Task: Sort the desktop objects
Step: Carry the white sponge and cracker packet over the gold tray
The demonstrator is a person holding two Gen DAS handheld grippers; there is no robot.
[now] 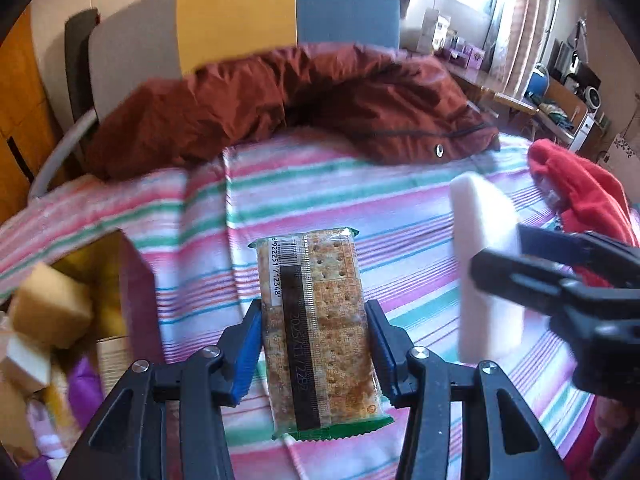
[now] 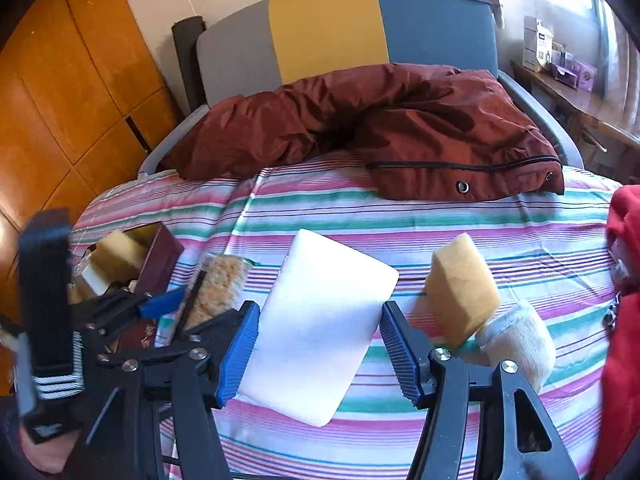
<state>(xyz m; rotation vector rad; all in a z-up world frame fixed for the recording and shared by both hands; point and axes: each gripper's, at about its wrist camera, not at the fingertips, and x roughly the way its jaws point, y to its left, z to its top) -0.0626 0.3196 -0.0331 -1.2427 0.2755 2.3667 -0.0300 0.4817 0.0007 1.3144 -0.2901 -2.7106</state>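
Observation:
My left gripper (image 1: 314,336) is shut on a clear-wrapped cracker packet (image 1: 316,320), held above the striped cloth (image 1: 400,208). My right gripper (image 2: 318,344) is shut on a white foam block (image 2: 320,328), also lifted above the cloth. In the left wrist view the white block (image 1: 486,264) and right gripper (image 1: 560,280) appear at the right. In the right wrist view the cracker packet (image 2: 218,288) and left gripper (image 2: 160,308) appear at the left, beside a dark red box (image 2: 156,256).
The dark red open box (image 1: 136,280) at the left holds yellow sponges (image 1: 48,304) and other items. A yellow sponge (image 2: 462,284) and a white rolled sock (image 2: 520,340) lie on the cloth at the right. A maroon jacket (image 2: 400,128) lies at the back, red cloth (image 2: 624,280) at the right.

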